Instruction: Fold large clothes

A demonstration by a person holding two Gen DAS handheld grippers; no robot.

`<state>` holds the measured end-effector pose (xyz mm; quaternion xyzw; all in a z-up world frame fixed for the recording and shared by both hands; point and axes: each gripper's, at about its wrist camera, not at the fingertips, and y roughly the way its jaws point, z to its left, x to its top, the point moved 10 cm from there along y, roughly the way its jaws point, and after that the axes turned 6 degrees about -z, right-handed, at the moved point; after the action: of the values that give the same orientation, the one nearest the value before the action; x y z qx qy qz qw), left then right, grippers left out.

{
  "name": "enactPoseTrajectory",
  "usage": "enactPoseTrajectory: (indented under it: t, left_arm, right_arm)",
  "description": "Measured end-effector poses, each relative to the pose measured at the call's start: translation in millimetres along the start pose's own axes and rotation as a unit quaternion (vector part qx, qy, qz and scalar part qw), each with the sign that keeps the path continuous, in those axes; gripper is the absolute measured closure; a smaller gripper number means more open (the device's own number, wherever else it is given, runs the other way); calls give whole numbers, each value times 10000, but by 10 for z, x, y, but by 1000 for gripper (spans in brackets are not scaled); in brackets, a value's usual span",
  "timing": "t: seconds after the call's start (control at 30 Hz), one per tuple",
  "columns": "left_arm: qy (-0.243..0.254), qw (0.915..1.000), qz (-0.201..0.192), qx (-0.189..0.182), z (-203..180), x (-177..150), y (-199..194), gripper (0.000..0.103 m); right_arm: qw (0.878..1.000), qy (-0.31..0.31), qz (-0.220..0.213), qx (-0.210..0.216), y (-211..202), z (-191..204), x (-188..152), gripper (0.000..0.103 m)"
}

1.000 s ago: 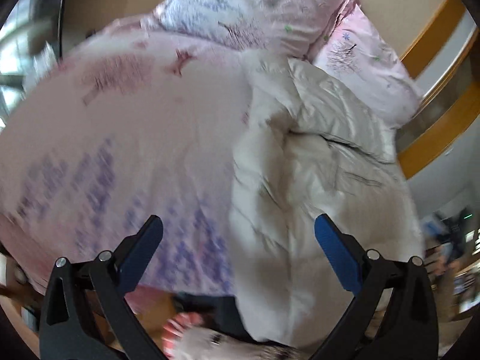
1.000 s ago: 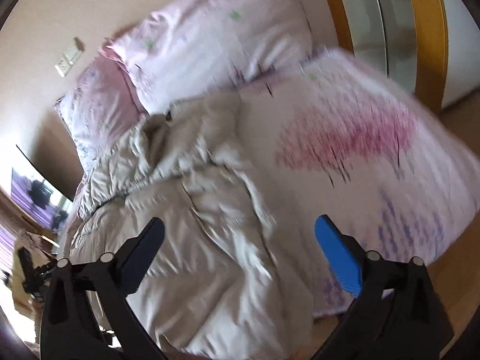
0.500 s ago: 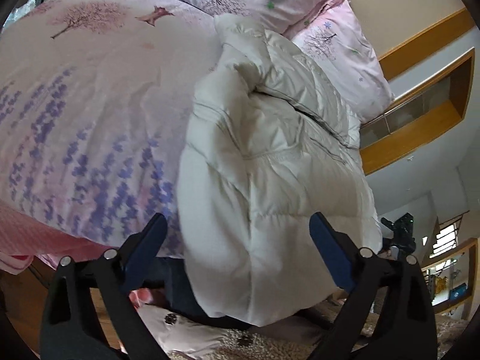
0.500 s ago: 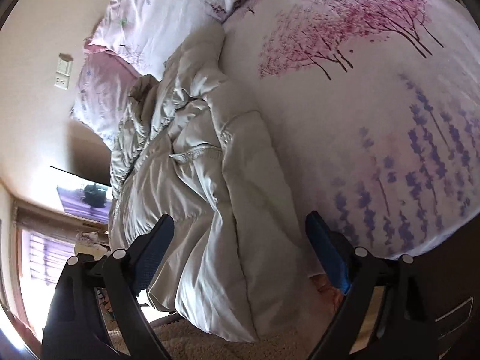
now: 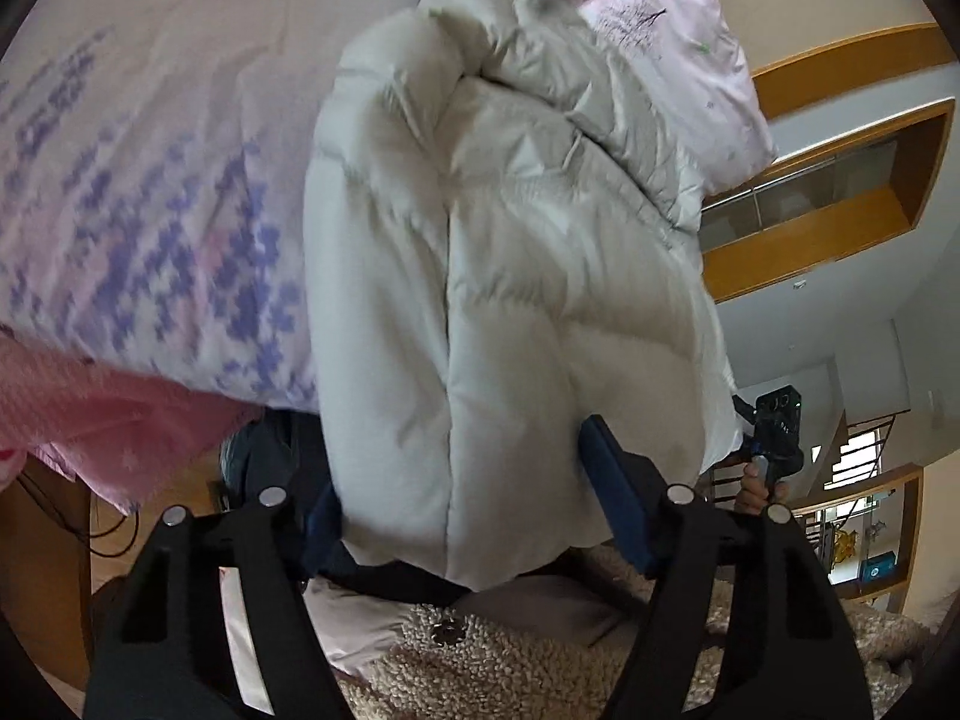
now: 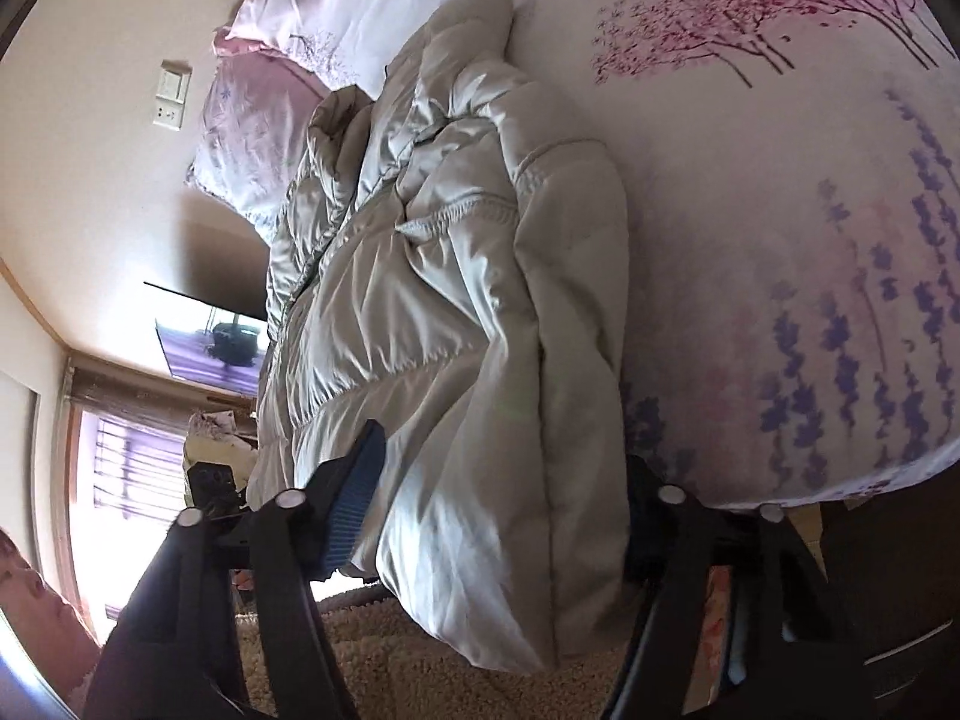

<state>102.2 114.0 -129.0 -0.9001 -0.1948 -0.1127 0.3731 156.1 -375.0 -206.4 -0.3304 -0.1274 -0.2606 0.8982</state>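
Observation:
A white puffer jacket lies along the bed, and its hem hangs over the near edge. My left gripper straddles that hem. Its jaws are closing, and both blue pads touch the padded fabric, which bulges over the left one. In the right wrist view the same jacket fills the middle. My right gripper is closing on another part of the hem. Its left pad presses into the fabric; the other pad is hidden behind the jacket.
The bed carries a floral duvet with pink pillows at its head. A beige shaggy rug covers the floor below the hem. A hand holding the other gripper shows at the right. A wooden headboard shelf runs behind.
Both grippers came down from above the bed to the jacket's hanging hem. Their jaws, wide apart before, have narrowed onto the fabric.

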Motion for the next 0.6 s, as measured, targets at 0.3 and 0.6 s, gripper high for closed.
enactPoseTrajectory:
  t: [0.3, 0.6]
  left_arm:
    - [196, 9976, -664, -27, -277, 324, -241, 89]
    - [690, 9847, -1586, -195, -673, 1008, -633, 91]
  right_arm:
    - [9988, -130, -475, 20, -125, 279, 116, 88]
    - [9868, -565, -1437, 495, -367, 918, 551, 91]
